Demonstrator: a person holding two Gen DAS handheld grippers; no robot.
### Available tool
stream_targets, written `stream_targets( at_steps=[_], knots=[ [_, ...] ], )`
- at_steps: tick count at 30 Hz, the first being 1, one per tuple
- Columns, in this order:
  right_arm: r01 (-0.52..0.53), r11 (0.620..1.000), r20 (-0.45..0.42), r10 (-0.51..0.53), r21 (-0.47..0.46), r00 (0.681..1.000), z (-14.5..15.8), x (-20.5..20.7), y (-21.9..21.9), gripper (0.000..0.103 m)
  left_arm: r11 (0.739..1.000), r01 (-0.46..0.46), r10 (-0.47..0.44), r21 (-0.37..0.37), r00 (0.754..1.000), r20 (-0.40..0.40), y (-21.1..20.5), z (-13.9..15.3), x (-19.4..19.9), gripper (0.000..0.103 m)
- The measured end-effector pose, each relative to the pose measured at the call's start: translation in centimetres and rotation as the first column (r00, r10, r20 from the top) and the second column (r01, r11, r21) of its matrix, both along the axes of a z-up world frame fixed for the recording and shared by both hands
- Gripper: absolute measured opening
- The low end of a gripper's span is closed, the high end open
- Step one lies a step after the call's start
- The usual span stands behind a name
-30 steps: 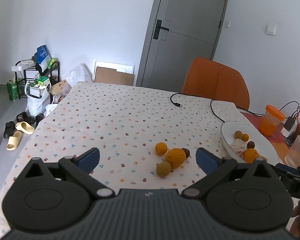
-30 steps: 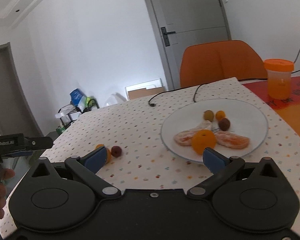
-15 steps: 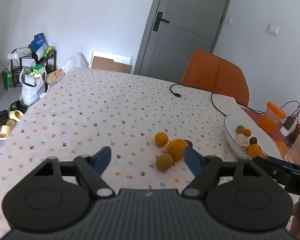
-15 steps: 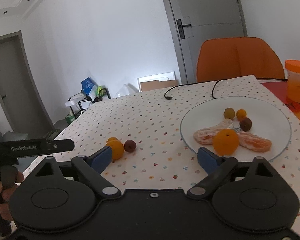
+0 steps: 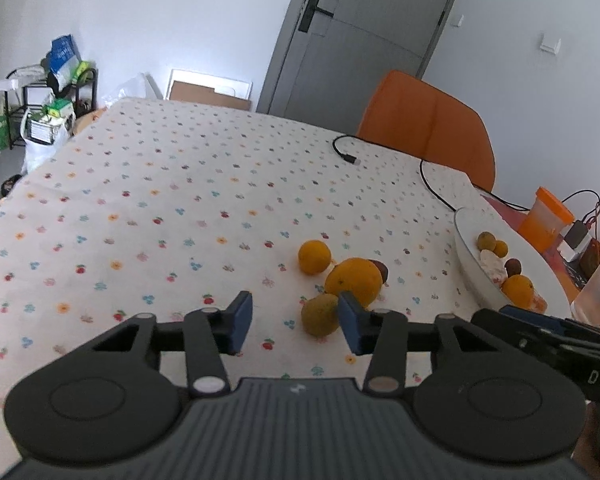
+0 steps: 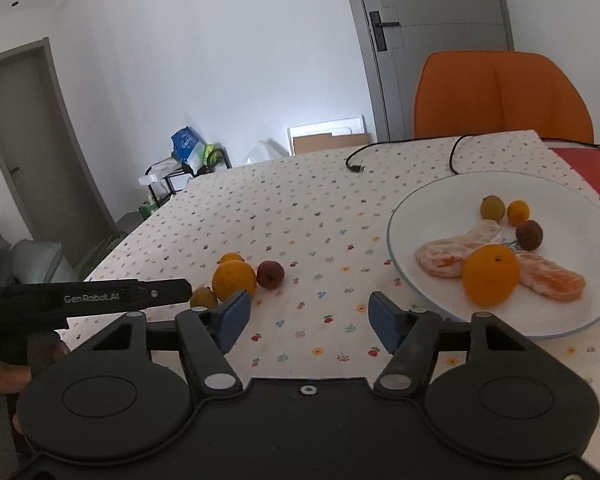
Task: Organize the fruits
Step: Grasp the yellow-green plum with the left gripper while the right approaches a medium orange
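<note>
Loose on the dotted tablecloth lie a large orange, a small orange, a greenish-yellow fruit and a dark red fruit. My left gripper hovers low just in front of them. Its jaws are closing, and the greenish fruit lies just beyond the right fingertip, untouched. The white plate holds an orange, peeled segments and three small fruits. My right gripper hangs over bare cloth between the plate and the loose orange, jaws closing on nothing.
An orange chair stands at the far table edge. A black cable runs across the cloth behind the plate. Right of the plate stand an orange-lidded jar and a clear cup. A cluttered rack stands on the floor at the left.
Both grippers' jaws have narrowed. The left gripper sank and came closer to the loose fruits. The right gripper shifted left, so the plate now sits further right in its view.
</note>
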State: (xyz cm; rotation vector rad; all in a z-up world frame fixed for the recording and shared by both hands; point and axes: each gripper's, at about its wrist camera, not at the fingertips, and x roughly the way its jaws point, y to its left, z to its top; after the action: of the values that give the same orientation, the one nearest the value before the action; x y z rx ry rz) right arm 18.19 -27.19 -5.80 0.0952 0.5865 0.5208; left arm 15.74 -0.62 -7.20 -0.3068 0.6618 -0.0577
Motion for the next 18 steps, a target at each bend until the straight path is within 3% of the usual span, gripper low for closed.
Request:
stream_targets(
  at_steps=[5, 8, 11, 18],
  knots=[
    [-0.006, 1.0, -0.02, 0.006, -0.002, 1.0, -0.4, 0.7, 0.4, 0.063, 0.999, 0.045, -0.046, -0.018, 0.999, -0.007, -0.7, -0.4, 0.7, 0.039],
    [-0.018, 1.0, -0.025, 0.018, -0.01, 1.0, -0.5, 1.0, 0.8, 0.063, 0.996, 0.075, -0.075, -0.05, 0.997, -0.005, -1.0, -0.8, 1.0, 0.025],
    [-0.026, 1.0, -0.033, 0.026, -0.012, 0.999, -0.6, 1.4, 1.2, 0.063, 0.998, 0.067, -0.067, -0.02, 0.998, -0.006, -1.1, -0.5, 0.9, 0.024],
    [-0.068, 0.997, -0.04, 0.067, -0.02, 0.997, -0.3, 2.1, 2.8, 0.062, 0.999, 0.028, -0.028, -0.025, 1.0, 0.003, 0.7, 0.3, 1.1, 0.024]
  ],
)
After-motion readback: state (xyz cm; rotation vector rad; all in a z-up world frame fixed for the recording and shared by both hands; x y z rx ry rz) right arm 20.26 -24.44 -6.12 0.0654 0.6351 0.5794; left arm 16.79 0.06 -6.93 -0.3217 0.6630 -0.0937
